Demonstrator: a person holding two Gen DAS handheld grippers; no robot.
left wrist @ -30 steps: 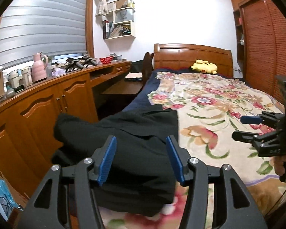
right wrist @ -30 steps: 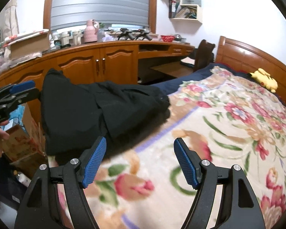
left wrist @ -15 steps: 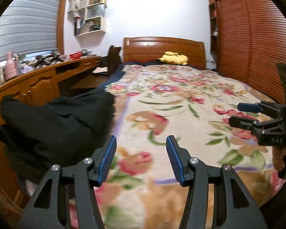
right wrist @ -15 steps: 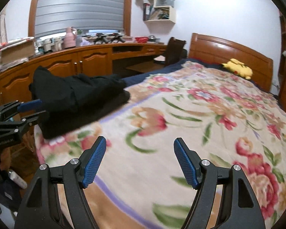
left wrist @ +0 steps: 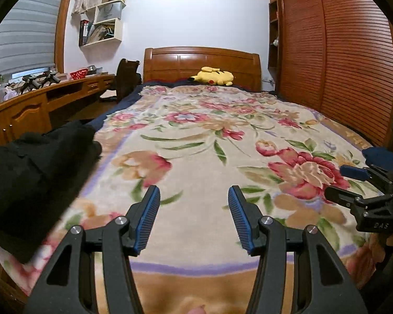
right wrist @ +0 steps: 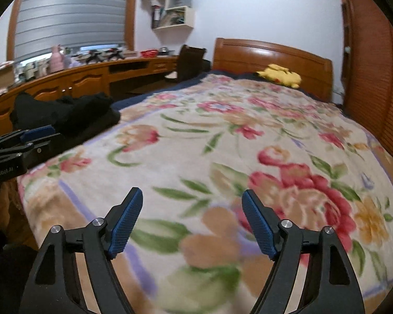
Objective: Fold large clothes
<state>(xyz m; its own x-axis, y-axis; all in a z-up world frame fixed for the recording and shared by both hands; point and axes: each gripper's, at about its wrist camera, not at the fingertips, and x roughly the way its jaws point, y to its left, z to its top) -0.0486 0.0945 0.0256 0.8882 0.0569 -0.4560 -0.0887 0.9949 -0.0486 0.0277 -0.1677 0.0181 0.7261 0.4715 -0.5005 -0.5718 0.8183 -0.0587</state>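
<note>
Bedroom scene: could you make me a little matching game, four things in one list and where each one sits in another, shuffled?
Things:
1. black garment
2. yellow plush
3. red basket
4. shelf

Places:
A. on the wall above the desk
B. at the headboard end of the bed
C. on the desk top
D. bunched at the bed's left edge, near the foot

Pairs: 1-D, 2-B, 3-C, 4-A

Both the left gripper and the right gripper are open, holding nothing.
</note>
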